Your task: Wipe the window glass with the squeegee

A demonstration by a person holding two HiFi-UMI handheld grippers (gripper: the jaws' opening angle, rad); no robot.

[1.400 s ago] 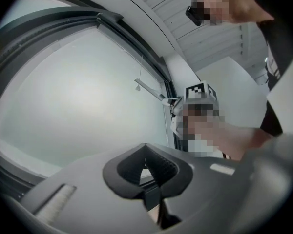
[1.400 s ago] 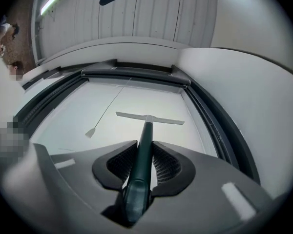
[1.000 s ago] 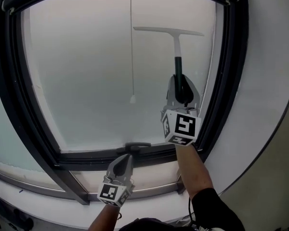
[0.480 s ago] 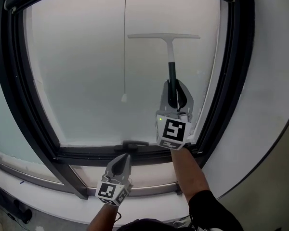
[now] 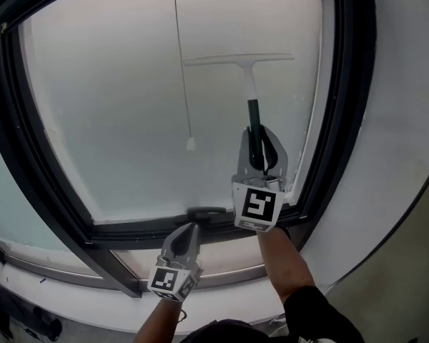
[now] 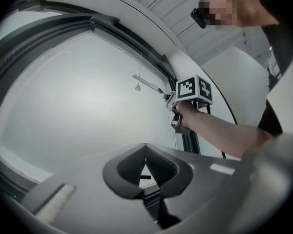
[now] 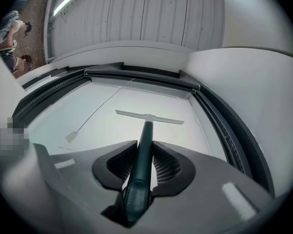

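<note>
The squeegee has a white blade (image 5: 238, 60) lying flat and level on the frosted window glass (image 5: 121, 98), high on the right side of the pane. Its dark green handle (image 5: 254, 120) runs down into my right gripper (image 5: 261, 151), which is shut on it. In the right gripper view the handle (image 7: 142, 150) passes between the jaws and the blade (image 7: 149, 117) lies ahead on the glass. My left gripper (image 5: 188, 229) hangs low by the bottom of the frame, shut with nothing in it (image 6: 146, 161), and it touches nothing.
A dark window frame (image 5: 339, 120) surrounds the pane, with a white wall (image 5: 404, 134) to its right. A thin pull cord ends in a small white tip (image 5: 191, 143) left of the squeegee. A dark window handle (image 5: 204, 211) sits on the bottom rail.
My right gripper has drawn the squeegee a little down the glass, the blade now lower against the cord tip. The left gripper has stayed by the bottom rail.
</note>
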